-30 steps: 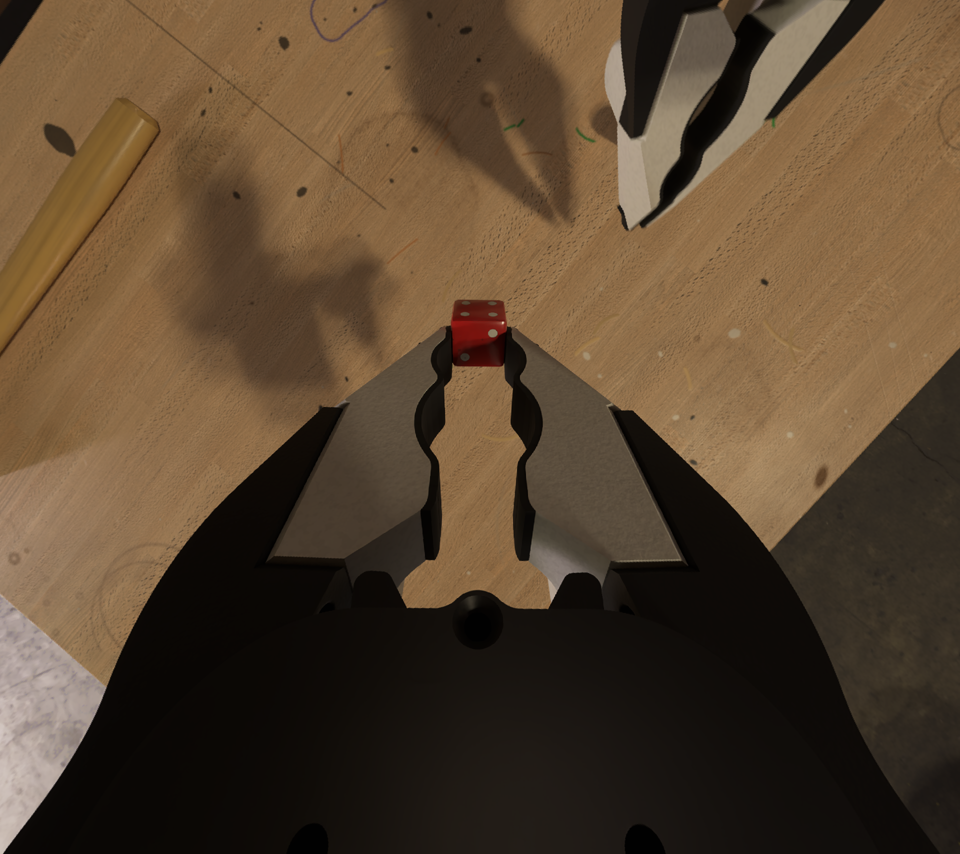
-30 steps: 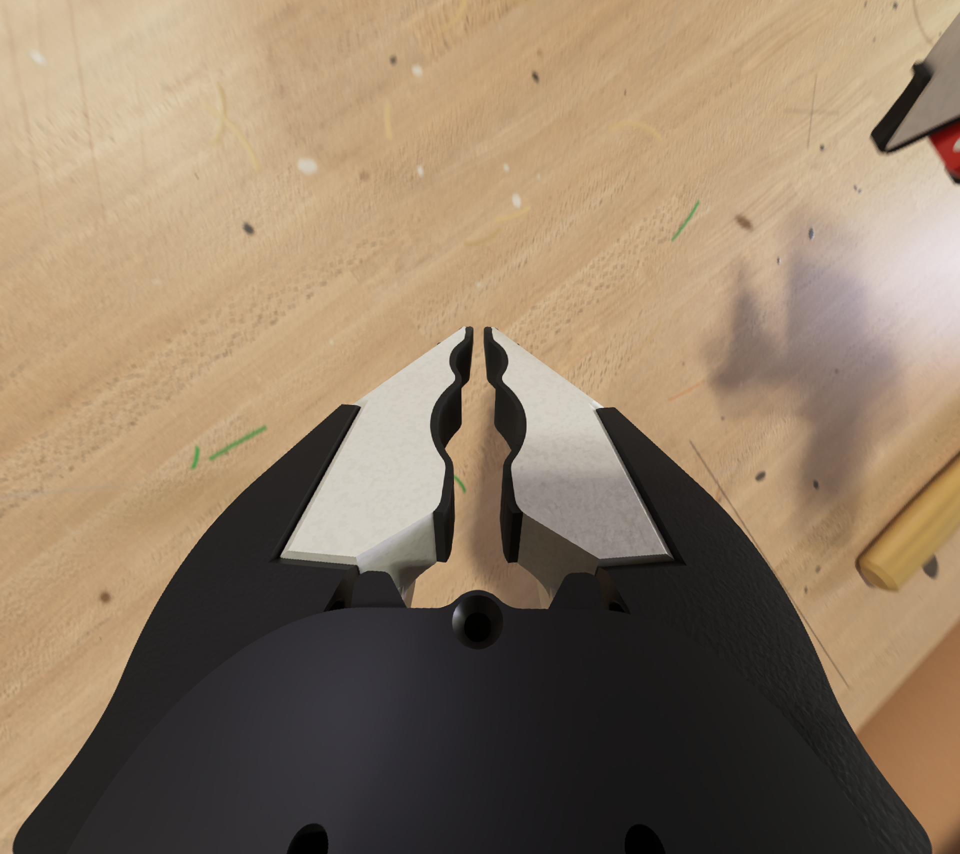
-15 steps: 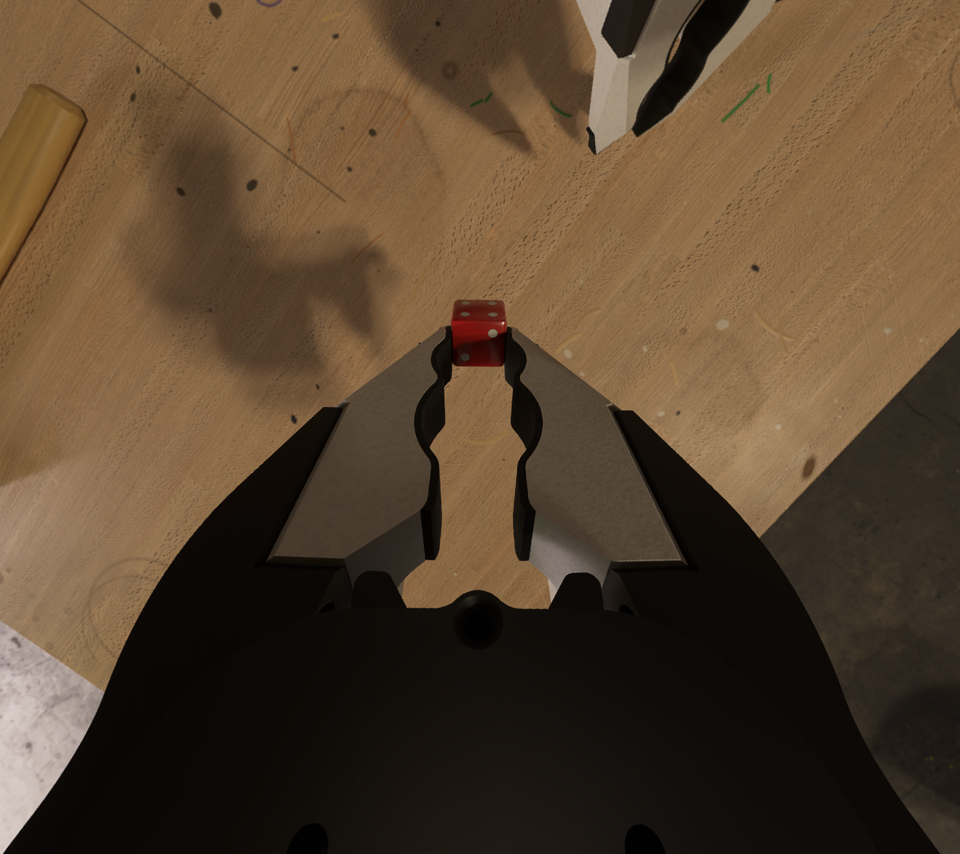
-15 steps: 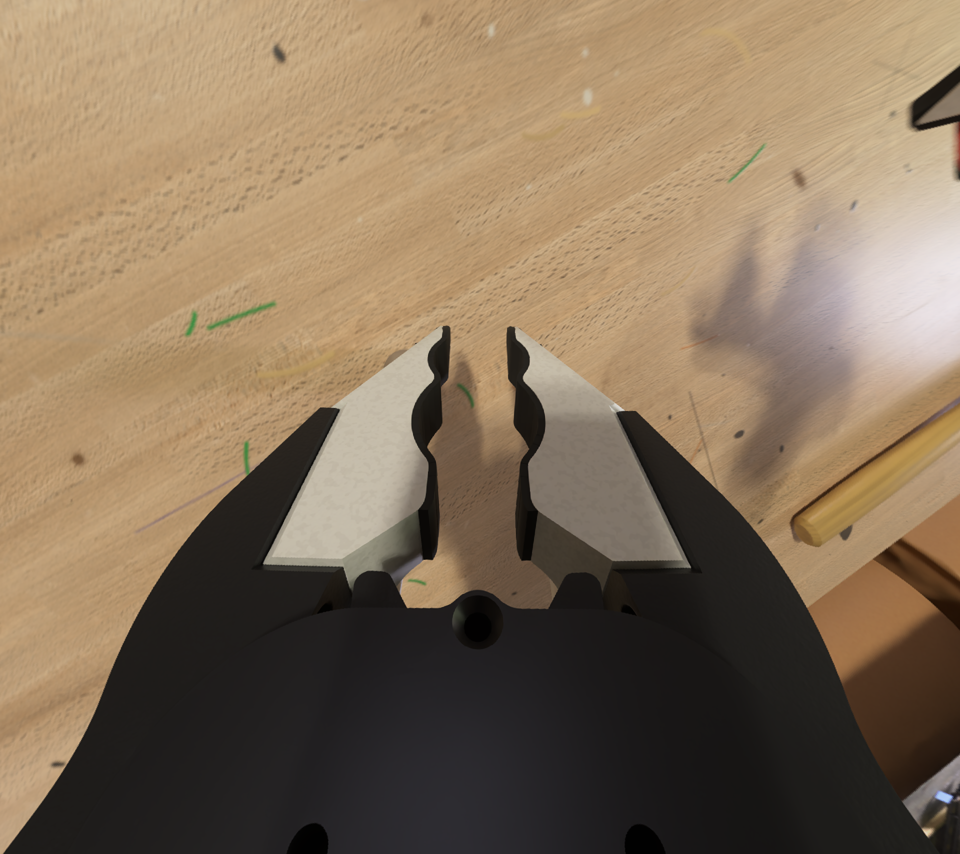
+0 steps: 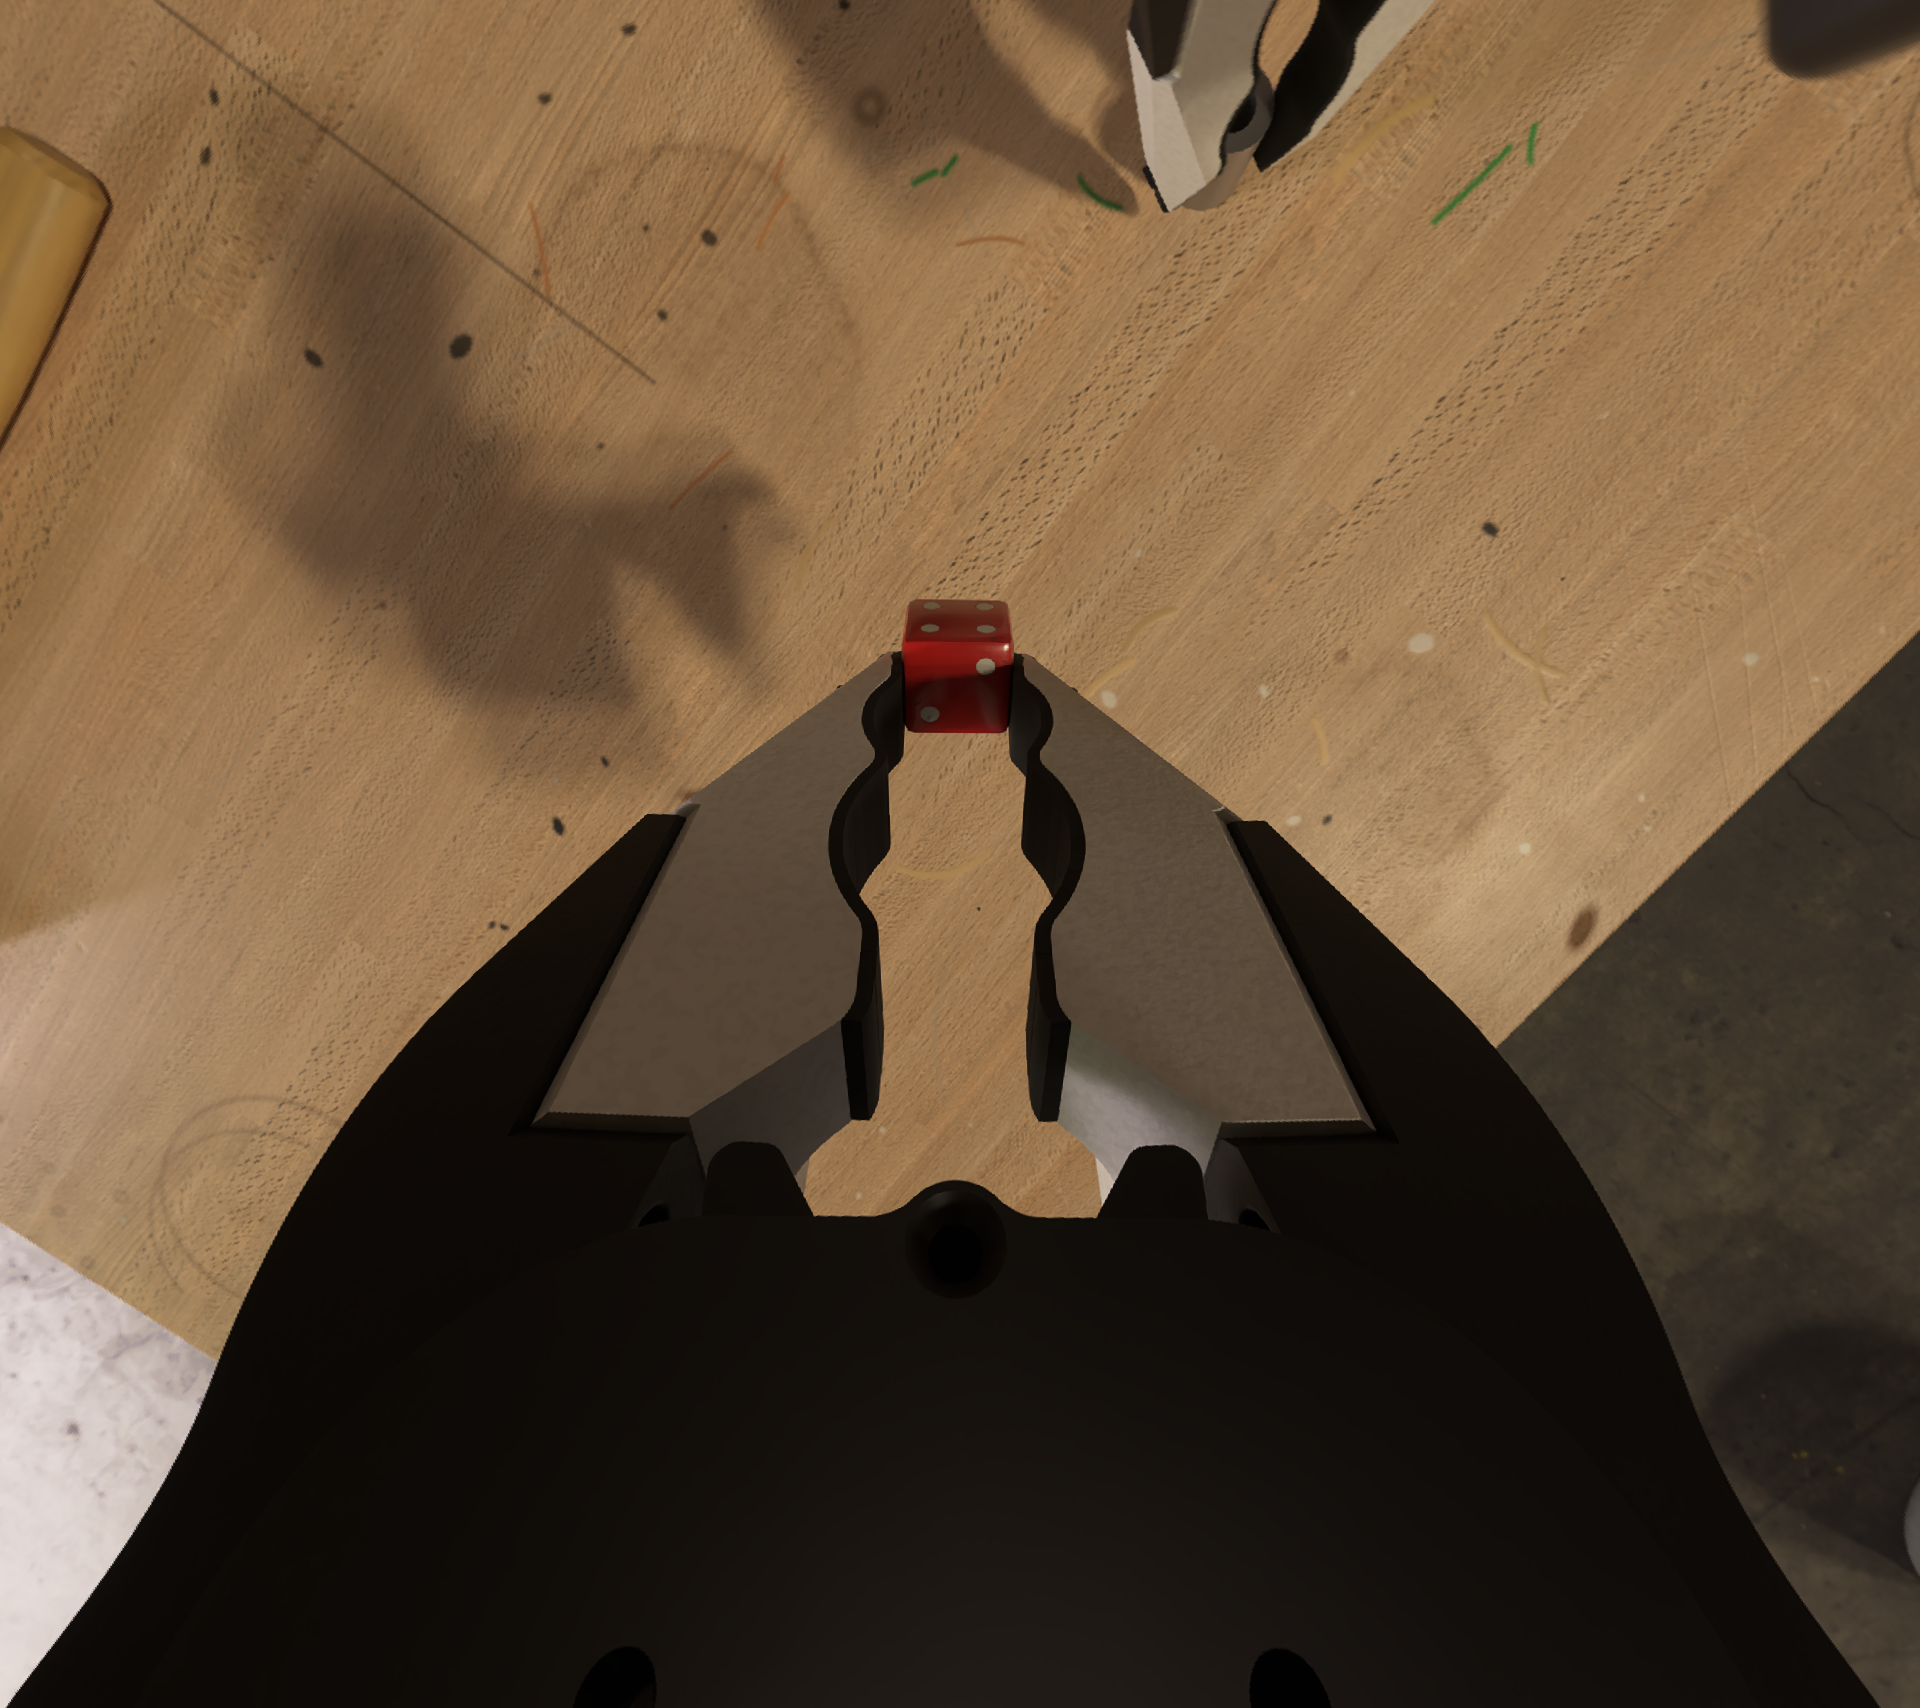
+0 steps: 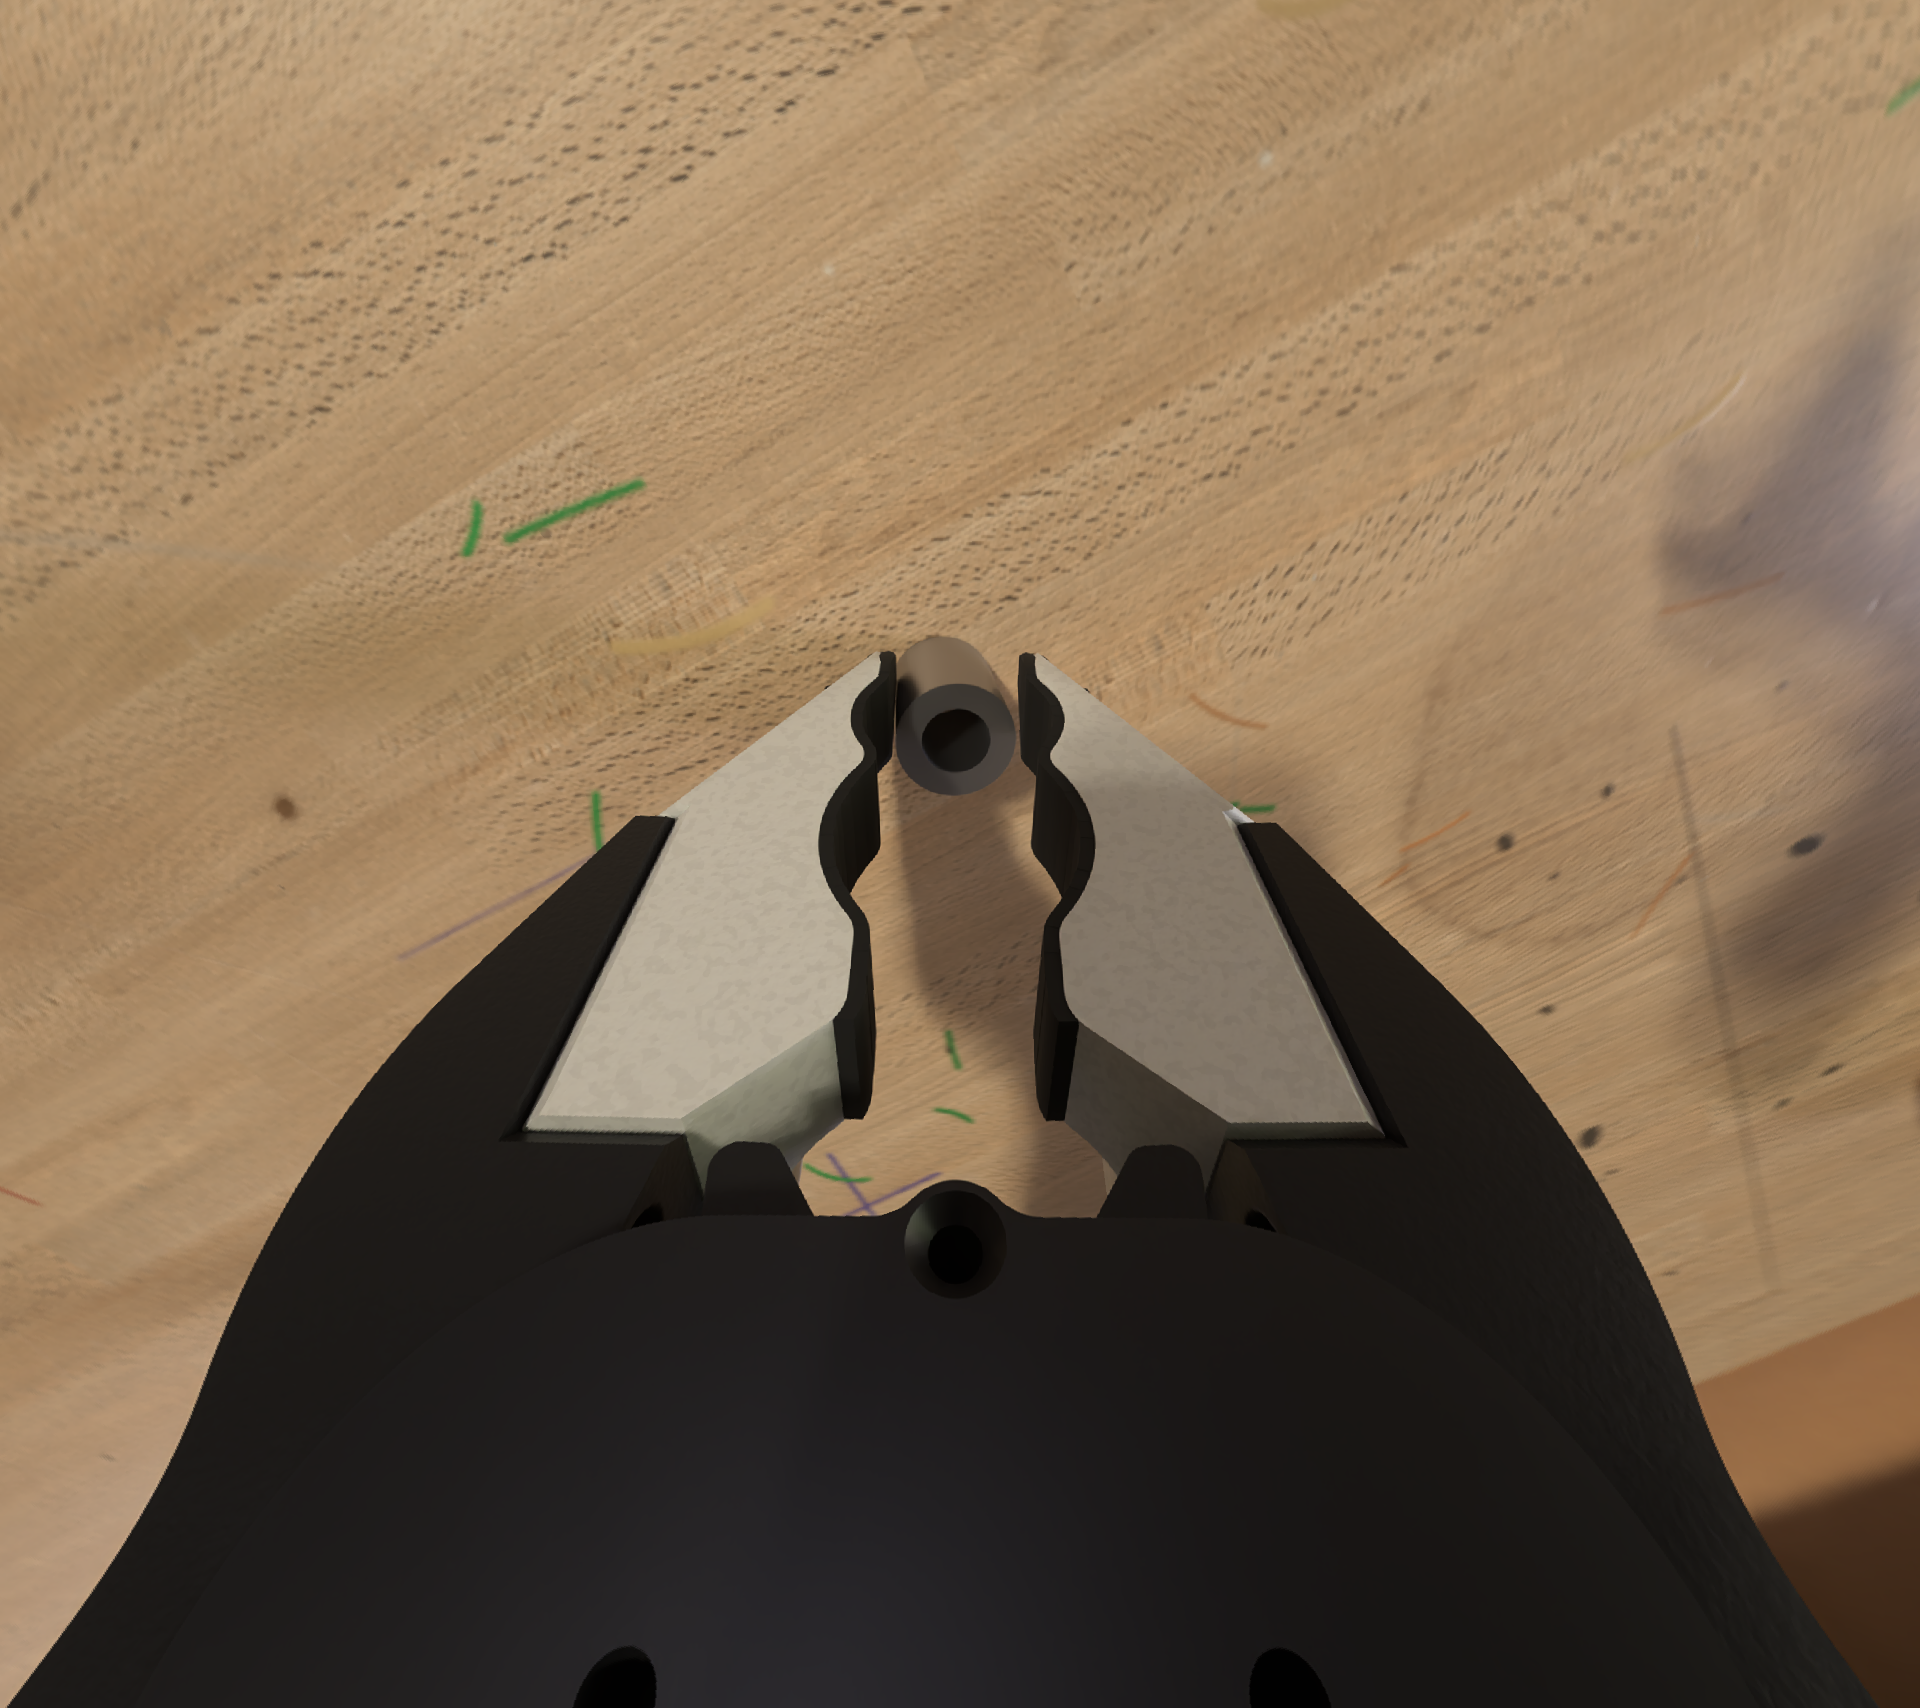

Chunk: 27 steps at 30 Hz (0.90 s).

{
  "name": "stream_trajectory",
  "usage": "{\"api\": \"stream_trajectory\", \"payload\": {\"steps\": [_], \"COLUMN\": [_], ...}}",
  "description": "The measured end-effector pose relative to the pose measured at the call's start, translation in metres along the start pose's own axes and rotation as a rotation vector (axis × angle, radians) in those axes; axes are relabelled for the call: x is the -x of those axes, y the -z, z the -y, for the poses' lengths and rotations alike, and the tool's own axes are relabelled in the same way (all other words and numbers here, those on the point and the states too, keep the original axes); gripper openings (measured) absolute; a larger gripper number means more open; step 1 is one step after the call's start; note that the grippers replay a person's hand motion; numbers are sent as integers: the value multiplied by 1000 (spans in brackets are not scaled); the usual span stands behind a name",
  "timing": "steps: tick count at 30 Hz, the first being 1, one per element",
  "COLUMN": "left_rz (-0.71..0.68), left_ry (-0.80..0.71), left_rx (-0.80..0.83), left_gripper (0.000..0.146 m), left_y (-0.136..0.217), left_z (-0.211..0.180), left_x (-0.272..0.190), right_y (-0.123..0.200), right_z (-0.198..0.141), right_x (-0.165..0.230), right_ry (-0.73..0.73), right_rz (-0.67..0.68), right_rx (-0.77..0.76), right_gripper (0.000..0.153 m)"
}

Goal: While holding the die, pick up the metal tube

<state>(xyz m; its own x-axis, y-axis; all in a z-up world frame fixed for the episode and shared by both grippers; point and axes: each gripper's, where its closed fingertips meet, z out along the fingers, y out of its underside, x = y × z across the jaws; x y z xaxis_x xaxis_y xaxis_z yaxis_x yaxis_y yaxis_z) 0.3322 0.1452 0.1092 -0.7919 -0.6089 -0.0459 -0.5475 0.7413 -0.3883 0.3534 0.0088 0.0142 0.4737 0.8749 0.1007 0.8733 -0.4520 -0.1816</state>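
My left gripper (image 5: 957, 671) is shut on a small red die (image 5: 957, 666) with white pips and holds it at its fingertips above the wooden table (image 5: 1299, 515). A short grey metal tube (image 6: 954, 731) stands end-on between the fingertips of my right gripper (image 6: 957, 692). The jaws straddle it: the left pad is against it and a thin gap shows at the right pad. In the left wrist view the right gripper (image 5: 1226, 162) points down at the table at the top right, with the tube (image 5: 1243, 126) just visible between its fingers.
A yellow wooden dowel (image 5: 42, 276) lies at the far left of the table. The table's edge runs diagonally at lower right, with dark floor (image 5: 1714, 1191) beyond it. A brown surface (image 6: 1818, 1502) lies past the table edge in the right wrist view.
My right gripper opened from nearly shut and moved down over the table; the tube now sits between its fingertips. My left gripper kept the die and drifted slightly.
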Motion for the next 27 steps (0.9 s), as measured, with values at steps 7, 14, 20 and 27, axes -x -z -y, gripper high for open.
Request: {"api": "stream_trajectory", "payload": {"steps": [7,14,20,27], "left_rz": [-6,-26,-23,-72], "left_ry": [-79,-186,-293,-393], "left_rx": [-21,-19,79,181], "left_gripper": [19,19,19,19], "left_y": [8,3,-21,-55], "left_z": [26,66,94,123], "left_x": [-7,-6,-1,-15], "right_y": [3,23,102,193], "right_z": [-5,-17,-79,-93], "right_x": [11,31,55,71], "right_ry": [-377,-591,-872,-985], "right_rz": [3,-76,-390,-762], "right_rx": [-156,-129,19,-169], "right_gripper": [22,23,23,23]}}
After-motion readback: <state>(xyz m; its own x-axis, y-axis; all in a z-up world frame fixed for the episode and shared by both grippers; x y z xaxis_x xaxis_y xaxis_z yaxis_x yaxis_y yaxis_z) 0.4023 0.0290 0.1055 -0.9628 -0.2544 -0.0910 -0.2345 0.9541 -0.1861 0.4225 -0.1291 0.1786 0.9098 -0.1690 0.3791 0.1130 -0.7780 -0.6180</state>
